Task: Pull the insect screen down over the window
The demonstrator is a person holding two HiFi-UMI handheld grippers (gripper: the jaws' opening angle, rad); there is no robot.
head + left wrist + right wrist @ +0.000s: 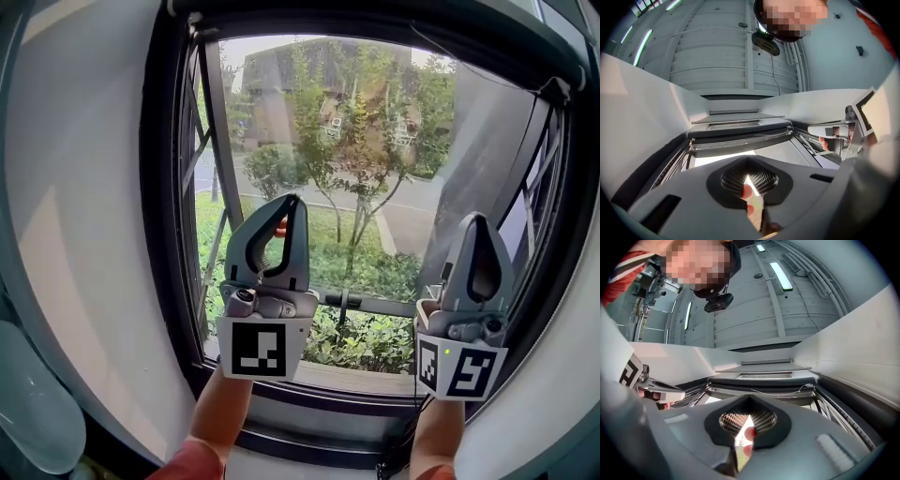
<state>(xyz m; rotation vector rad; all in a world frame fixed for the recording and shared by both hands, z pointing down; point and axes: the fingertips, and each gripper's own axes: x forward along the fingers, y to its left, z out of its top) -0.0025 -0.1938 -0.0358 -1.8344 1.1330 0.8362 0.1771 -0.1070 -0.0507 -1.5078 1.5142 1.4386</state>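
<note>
Dark screen housing overhead, both claws shut tight and empty.
Your left gripper (292,200) and right gripper (476,217) point up at the insect screen (375,21), rolled across the top of the picture, long axis left to right, neither claw clearly nearer. Open room lies above both; the window frame (164,234) hems the sides.

1. Left gripper (292,201) and right gripper (476,218): smooth matt grey plastic shells.
2. Their pads (764,179): dark, finely gridded texture.
3. Window frame (164,234): dark, faintly glossy, metal-looking.
4. Wall (84,234): smooth matt white.
</note>
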